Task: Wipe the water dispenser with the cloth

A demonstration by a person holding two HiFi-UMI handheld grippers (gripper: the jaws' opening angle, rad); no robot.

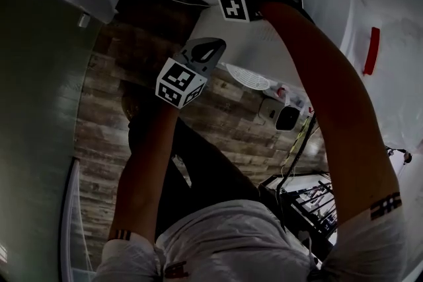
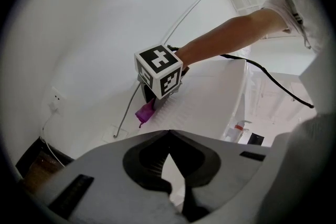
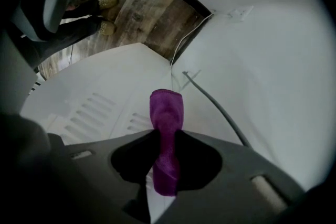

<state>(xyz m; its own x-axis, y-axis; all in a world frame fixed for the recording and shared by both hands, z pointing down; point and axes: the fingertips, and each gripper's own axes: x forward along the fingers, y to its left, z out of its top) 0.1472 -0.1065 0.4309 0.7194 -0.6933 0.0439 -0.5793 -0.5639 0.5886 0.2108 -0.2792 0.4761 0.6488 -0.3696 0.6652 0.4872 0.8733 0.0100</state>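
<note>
floor: wood planks (image 1: 99, 135) | wall socket (image 3: 242, 12) | grey cable (image 3: 220, 110) along wall

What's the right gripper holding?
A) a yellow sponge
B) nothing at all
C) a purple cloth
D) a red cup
C: the jaws of the right gripper are closed on a purple cloth, which sticks out past them.

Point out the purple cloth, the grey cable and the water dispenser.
purple cloth (image 3: 167, 106), right gripper view, its folded free end
grey cable (image 3: 215, 106), right gripper view, its middle stretch
water dispenser (image 3: 121, 76), right gripper view, white slotted panel
</note>
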